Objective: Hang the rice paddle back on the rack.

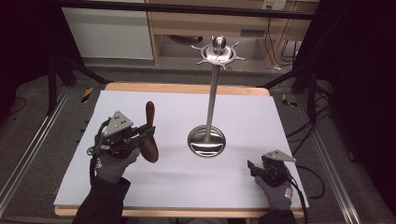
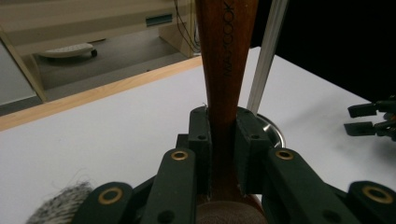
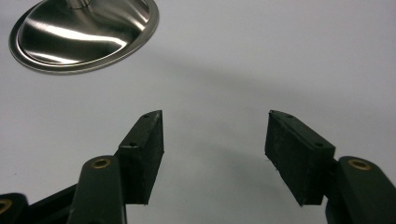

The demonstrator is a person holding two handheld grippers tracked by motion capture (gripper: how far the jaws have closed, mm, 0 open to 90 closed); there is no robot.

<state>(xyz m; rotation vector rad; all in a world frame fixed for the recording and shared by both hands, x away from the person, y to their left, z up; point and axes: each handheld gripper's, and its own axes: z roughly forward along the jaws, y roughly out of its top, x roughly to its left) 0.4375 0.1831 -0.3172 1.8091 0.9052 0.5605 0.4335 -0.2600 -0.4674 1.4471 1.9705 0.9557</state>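
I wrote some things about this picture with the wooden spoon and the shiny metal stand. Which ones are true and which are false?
1. The left gripper is shut on the wooden spoon. True.
2. The right gripper holds a fork. False: its jaws are apart with nothing between them, above the bare white table.
3. The metal stand stands upright on the table. True.
4. The wooden spoon hangs from a hook at the top of the stand. False: it is in the left gripper, left of the stand's round base and apart from it.
5. The person's hand behind the left gripper wears a grey glove. True.
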